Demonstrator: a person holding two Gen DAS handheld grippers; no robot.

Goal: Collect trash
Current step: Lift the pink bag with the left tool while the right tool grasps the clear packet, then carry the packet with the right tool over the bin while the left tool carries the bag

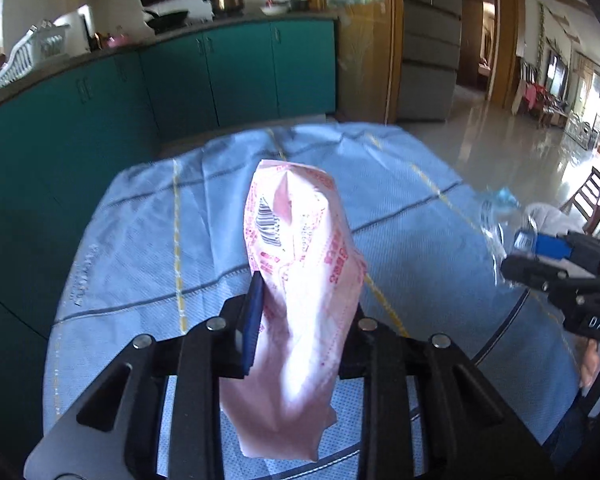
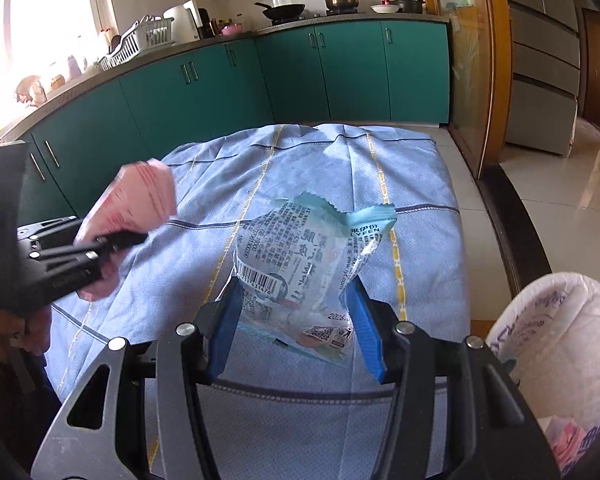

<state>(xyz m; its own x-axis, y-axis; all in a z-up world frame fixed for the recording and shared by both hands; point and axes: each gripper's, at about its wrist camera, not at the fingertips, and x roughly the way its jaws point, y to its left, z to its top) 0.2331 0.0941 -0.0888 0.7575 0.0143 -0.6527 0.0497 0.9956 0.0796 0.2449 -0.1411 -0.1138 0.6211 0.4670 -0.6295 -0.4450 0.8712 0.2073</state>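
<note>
My left gripper (image 1: 300, 316) is shut on a pink and white snack wrapper (image 1: 300, 264) and holds it above the table; both also show at the left of the right wrist view, the gripper (image 2: 112, 242) and the wrapper (image 2: 136, 200). My right gripper (image 2: 296, 316) is shut on a clear and light-blue plastic wrapper (image 2: 300, 256) held above the blue cloth. In the left wrist view the right gripper (image 1: 540, 256) sits at the right edge with the clear wrapper (image 1: 496, 216) blurred.
A blue checked cloth (image 2: 420, 184) covers the table. A bin lined with a white bag (image 2: 556, 336) stands at the lower right and holds some trash. Green kitchen cabinets (image 2: 340, 76) run behind the table. A tiled floor (image 1: 500, 136) lies to the right.
</note>
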